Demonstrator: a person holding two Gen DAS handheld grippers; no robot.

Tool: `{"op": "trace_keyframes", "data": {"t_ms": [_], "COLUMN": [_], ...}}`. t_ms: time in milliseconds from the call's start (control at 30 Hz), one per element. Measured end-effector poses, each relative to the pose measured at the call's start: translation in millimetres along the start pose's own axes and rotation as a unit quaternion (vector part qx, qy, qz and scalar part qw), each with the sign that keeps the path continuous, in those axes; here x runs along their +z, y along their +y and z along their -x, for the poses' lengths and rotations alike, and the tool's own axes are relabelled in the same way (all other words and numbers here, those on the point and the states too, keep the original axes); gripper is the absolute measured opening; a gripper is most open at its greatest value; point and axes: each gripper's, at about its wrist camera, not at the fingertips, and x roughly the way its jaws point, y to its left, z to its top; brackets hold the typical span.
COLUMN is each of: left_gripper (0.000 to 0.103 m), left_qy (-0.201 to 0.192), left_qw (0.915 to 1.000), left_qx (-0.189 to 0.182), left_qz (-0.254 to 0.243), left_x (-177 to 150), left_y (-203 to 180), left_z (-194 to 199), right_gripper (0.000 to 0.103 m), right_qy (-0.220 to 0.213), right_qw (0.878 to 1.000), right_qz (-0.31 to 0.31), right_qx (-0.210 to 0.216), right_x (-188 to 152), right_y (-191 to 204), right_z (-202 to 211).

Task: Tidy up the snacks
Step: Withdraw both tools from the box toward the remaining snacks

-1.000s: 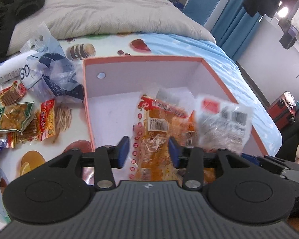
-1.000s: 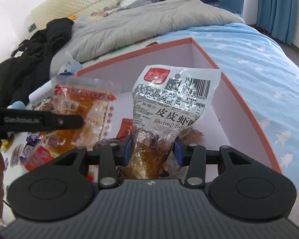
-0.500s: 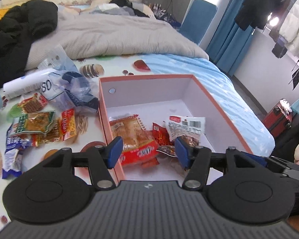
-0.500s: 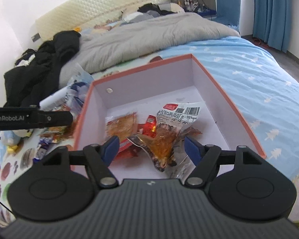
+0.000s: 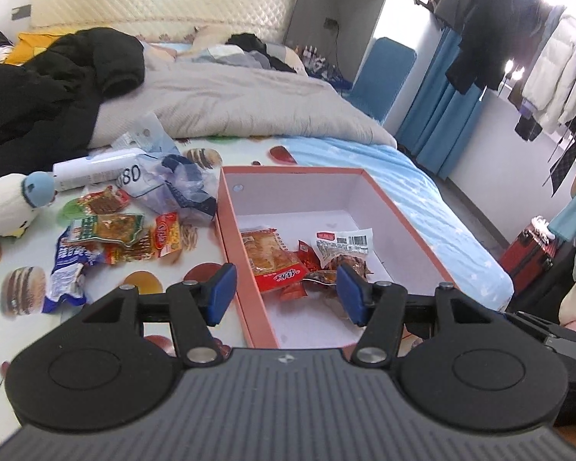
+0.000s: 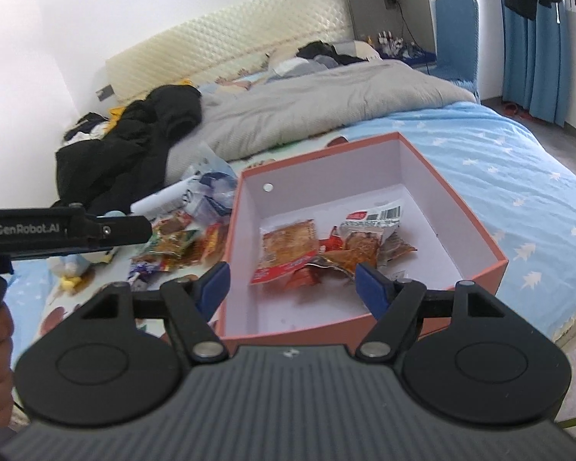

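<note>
Hovering above the near edge of the bed [image 5: 422,176], left gripper [image 5: 286,294] and right gripper [image 6: 292,282] both have jaws spread, nothing between the pads. Just beyond, the orange box [image 5: 234,238] sits on the bed, open, its right side toward the bed's right edge. Inside, near the box's front: an orange snack packet [image 5: 267,251], a barcoded shrimp packet [image 5: 341,244]. Left of the box, loose snack packets [image 5: 111,234] lie scattered. Farther, a plastic bag [image 5: 172,188]; then a grey duvet [image 5: 230,103].
</note>
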Motion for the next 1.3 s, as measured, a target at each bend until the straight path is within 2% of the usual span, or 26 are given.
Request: {"op": "trace_keyframes", "data": {"t_ms": [433,700,867,1067,1300], "left_gripper": [0.063,0.063,0.063,0.063,0.064], "left_qy": [-0.030,-0.042,-0.049,-0.039,-0.031], "left_qw": [0.9991,0.9966,0.9939,0.9917,0.9894], "left_qx": [0.024,0.061,0.081,0.096,0.101], "left_qz": [0.019,0.036,0.056,0.076,0.100], "left_x": [-40.9,-59.0,-73.6,-93.1,-98.0], "left_y": [14.0,34.7,52.0,70.5,88.6], "left_z": [65.4,97.9,117.8,127.6,123.1], "right_gripper": [0.074,0.074,0.074,0.074,0.074], "right_qy": [-0.023,-0.045,-0.037,-0.019,-0.004], "right_qw": [0.999,0.996,0.994,0.990,0.988], "right_qz": [0.022,0.038,0.049,0.070,0.077], "right_qx": [0.032,0.065,0.094,0.124,0.131], "right_x": [-24.9,-21.4,-31.9,-49.7,-53.3], "right_y": [27.9,49.5,64.6,83.7,96.6], "right_z": [42.6,54.4,54.7,52.8,44.7]}}
